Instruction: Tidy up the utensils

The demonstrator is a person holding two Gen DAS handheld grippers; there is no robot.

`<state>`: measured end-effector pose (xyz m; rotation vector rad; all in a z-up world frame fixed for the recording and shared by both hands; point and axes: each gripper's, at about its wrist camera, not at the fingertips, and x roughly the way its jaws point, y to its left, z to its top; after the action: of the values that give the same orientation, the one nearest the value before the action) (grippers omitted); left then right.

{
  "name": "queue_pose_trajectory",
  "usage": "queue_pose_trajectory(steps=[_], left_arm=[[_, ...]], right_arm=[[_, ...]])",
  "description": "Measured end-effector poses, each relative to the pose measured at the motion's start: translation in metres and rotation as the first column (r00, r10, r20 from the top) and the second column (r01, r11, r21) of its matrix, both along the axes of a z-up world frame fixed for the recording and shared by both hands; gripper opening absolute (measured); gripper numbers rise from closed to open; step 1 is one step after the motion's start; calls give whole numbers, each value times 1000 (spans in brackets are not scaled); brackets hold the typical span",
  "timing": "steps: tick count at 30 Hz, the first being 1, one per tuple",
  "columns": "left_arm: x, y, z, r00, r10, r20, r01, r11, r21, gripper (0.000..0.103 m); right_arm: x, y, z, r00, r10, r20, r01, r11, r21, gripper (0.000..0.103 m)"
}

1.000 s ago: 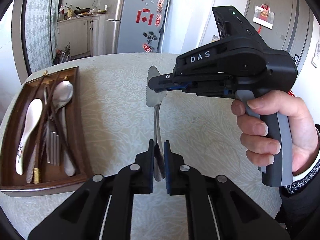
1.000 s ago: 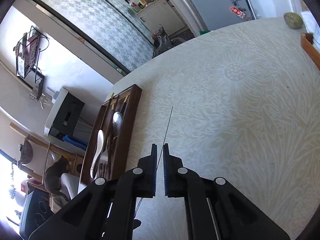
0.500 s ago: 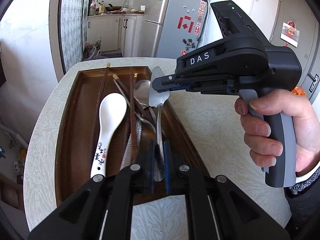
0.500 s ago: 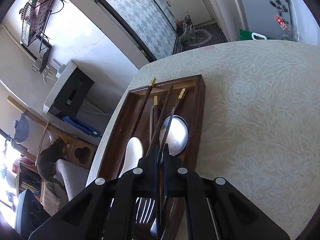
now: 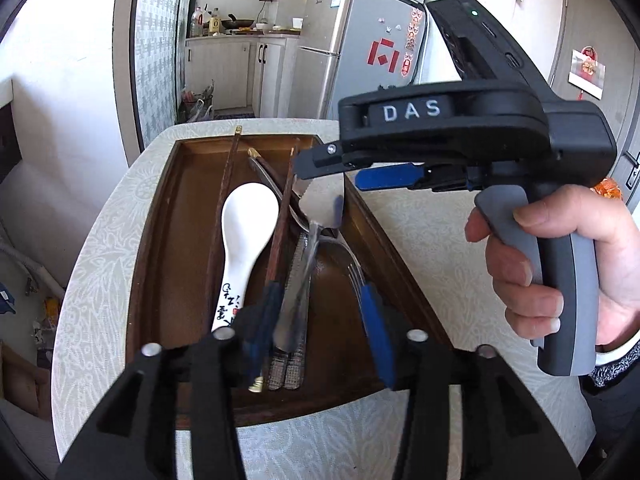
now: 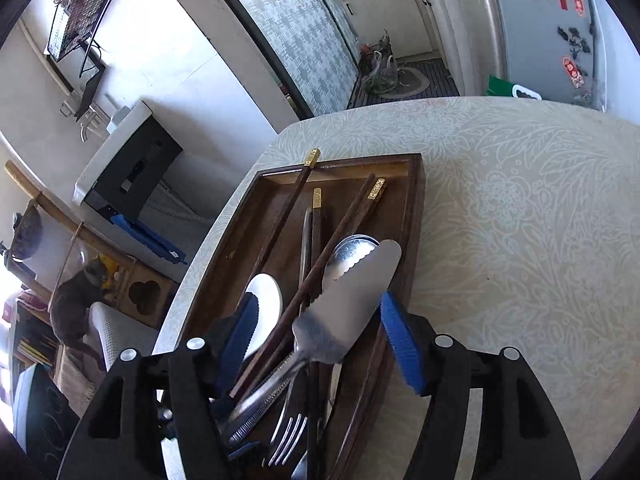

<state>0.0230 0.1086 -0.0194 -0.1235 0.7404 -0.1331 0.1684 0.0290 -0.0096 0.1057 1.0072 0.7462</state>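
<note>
**A:** What have I got between the jaws?

**B:** Nothing gripped, as I read it. My left gripper [image 5: 316, 320] is opening, pads apart, with the server [image 5: 320, 216] handle lying loose between them, touching neither. My right gripper [image 6: 320, 340] is opening too, and the server [image 6: 352, 300] blade sits in its gap, clear of both pads. It looks released, resting on the pile in the tray [image 5: 168, 240].

**A:** How does it lie from me?

**B:** Long axis runs along the tray, blade at the far end, handle toward my left jaws. In the left view the right gripper [image 5: 332, 168] reaches in from the right side, across that axis, over the blade. The blade is on the metal spoon [image 6: 352, 246], the handle over a fork [image 5: 356, 276] and chopsticks [image 5: 280, 220]; the white spoon [image 5: 244, 232] is just left.

**A:** So the next move?

**B:** My guess: back both off. Left draws straight back along the handle; right pulls out sideways. Left is nearer the handle, so if it needs nudging, that hand does it.
</note>
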Motion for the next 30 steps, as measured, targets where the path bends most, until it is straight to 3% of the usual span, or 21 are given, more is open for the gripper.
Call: queue_pose_trajectory(steps=[4,9,16,19,25,30], left_arm=[[-14,-4,8,999,-18,28,18,1000,15,74],[-37,-14,13,995,-46,83,38,995,95,95],[-54,-13,13,988,-46,148,18,982,189,100],[-61,-5,17,982,-22,190,-9,987,160,100],[-64,2,21,976,-5,217,-38,981,192,100],[-71,10,24,969,7,248,-49,985,165,100]], right_arm=[[-16,-10,11,998,4,70,-2,1000,-27,77],[-42,-34,20,987,-17,158,23,999,-35,82],[-90,-62,27,939,-46,340,78,994,-81,89],[-112,-72,28,900,-70,430,116,990,-82,92],[-145,-88,22,837,-96,539,154,986,-64,94],[-162,-98,17,785,-102,612,184,980,-73,95]])
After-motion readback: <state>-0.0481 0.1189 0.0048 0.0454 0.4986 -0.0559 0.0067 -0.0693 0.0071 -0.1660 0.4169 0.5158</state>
